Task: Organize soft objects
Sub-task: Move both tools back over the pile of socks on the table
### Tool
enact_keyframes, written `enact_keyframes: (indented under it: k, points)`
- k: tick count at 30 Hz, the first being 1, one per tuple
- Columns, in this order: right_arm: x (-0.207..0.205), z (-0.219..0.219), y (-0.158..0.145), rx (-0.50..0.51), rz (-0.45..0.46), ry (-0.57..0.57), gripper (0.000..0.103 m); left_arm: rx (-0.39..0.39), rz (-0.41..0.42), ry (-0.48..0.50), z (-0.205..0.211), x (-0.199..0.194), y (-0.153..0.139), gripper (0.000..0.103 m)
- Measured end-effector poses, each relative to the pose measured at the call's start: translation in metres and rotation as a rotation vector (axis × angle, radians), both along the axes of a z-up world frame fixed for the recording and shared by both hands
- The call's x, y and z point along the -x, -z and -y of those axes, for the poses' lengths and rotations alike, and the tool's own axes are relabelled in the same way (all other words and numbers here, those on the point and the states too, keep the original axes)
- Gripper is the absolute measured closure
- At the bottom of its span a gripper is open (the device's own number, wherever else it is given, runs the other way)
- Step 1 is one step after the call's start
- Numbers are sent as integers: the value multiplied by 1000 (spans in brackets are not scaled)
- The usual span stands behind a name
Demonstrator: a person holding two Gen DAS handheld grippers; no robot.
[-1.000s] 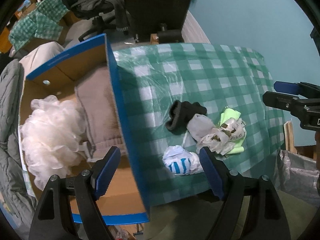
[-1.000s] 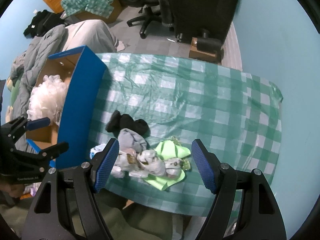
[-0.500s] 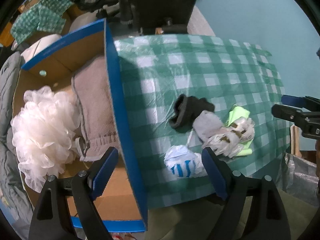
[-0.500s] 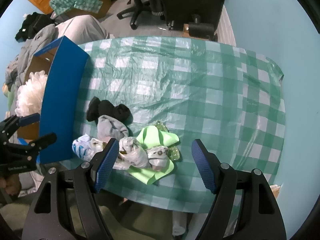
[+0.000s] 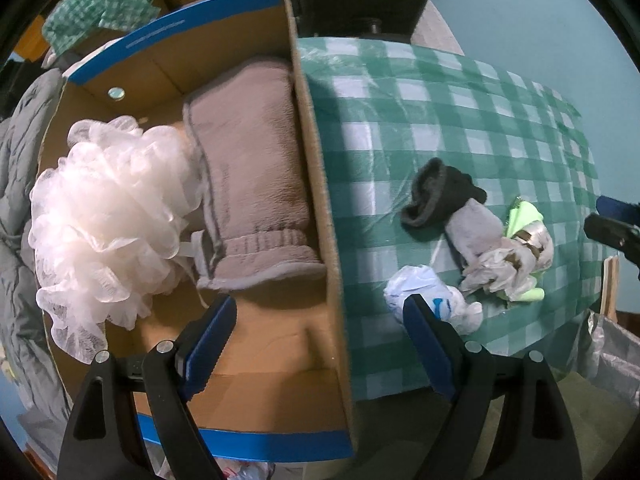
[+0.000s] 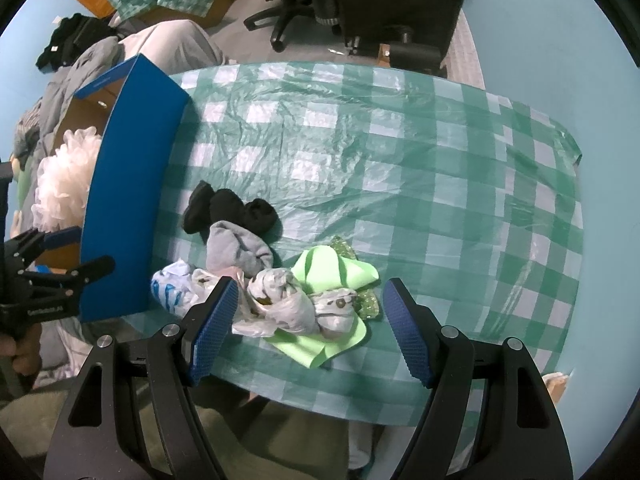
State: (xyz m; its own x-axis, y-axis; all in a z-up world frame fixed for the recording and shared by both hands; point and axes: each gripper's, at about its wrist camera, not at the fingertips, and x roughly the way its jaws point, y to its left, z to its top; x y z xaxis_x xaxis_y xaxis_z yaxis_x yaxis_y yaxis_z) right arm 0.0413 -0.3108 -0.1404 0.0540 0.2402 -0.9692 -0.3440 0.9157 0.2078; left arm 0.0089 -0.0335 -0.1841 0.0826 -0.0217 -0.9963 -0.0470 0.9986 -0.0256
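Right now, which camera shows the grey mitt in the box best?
The left wrist view: the grey mitt lies in full sight inside the box, beside the white pouf, cuff toward the camera. In the right wrist view the box's blue wall hides the mitt; only the pouf shows above it.

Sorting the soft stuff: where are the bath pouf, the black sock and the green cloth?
bath pouf [image 5: 108,216], left wrist view, middle of ruffles
black sock [image 6: 232,210], right wrist view, middle
green cloth [image 6: 320,270], right wrist view, upper fold
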Motion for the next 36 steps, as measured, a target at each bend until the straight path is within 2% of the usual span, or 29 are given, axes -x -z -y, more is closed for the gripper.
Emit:
enact_keyframes:
  k: [3, 6, 14, 18, 23, 29, 36]
  points:
    - [2, -3, 2, 1, -2, -7, 27, -9, -10, -28, -9, -1, 3, 17]
    - [3, -6, 2, 2, -4, -14, 27, 15, -21, -56, -17, -2, 5, 17]
    - [5, -11, 2, 6, -5, -29, 27, -15, -16, -79, -33, -3, 4, 17]
    - [6, -14, 2, 5, -5, -33, 27, 6, -23, -100, -39, -1, 5, 17]
    - [7, -17, 3, 4, -5, -43, 27, -16, -11, -90, -37, 0, 4, 16]
    - [9, -20, 5, 1, -9, -52, 27, -15, -12, -133, -53, 3, 5, 16]
    - [14, -30, 7, -2, -8, -110, 27, -39, -17, -143, -60, 5, 3, 17]
